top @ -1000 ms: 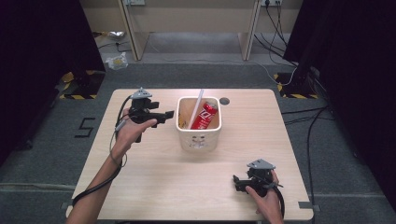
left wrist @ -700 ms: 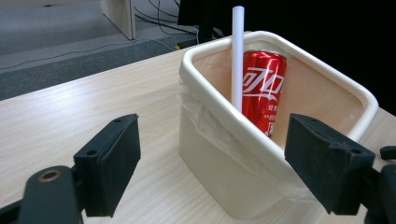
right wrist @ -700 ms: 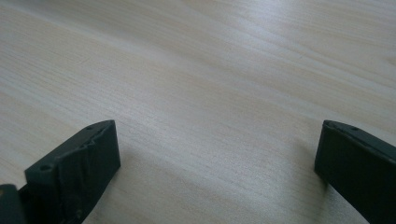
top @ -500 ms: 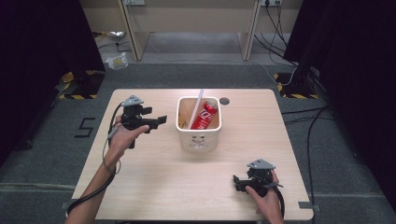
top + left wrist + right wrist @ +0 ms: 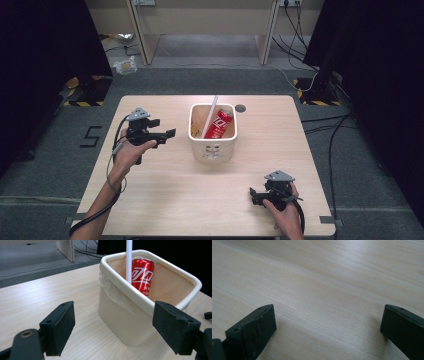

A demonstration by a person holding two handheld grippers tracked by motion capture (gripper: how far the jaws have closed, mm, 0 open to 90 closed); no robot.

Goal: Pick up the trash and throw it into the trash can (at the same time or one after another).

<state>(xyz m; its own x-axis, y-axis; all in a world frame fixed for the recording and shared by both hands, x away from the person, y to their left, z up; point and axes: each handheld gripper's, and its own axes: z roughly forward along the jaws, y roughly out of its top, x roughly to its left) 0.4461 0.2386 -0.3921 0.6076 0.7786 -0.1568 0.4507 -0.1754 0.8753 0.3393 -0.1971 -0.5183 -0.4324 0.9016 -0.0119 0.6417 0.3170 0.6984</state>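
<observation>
A cream plastic bin (image 5: 214, 150) stands at the middle of the wooden table (image 5: 165, 200). A red soda can (image 5: 218, 125) and a white tube (image 5: 210, 116) lean inside it. My left gripper (image 5: 170, 134) hovers left of the bin, open and holding nothing, its jaws pointing at the bin's side. In the left gripper view the bin (image 5: 117, 320) sits just beyond the wide-apart jaws of that gripper (image 5: 116, 325), with the can (image 5: 142, 276) and tube (image 5: 129, 260) inside. My right gripper (image 5: 253, 196) rests low near the front right of the table; this gripper (image 5: 328, 325) is open over bare wood.
A small dark round hole (image 5: 240, 108) sits in the tabletop behind the bin. Cables (image 5: 325, 125) run over the grey floor to the right. A crumpled bag (image 5: 124, 65) lies on the floor behind the table, at its left.
My left gripper has drawn back from the bin, moving left and slightly toward the person. The right gripper has stayed in place.
</observation>
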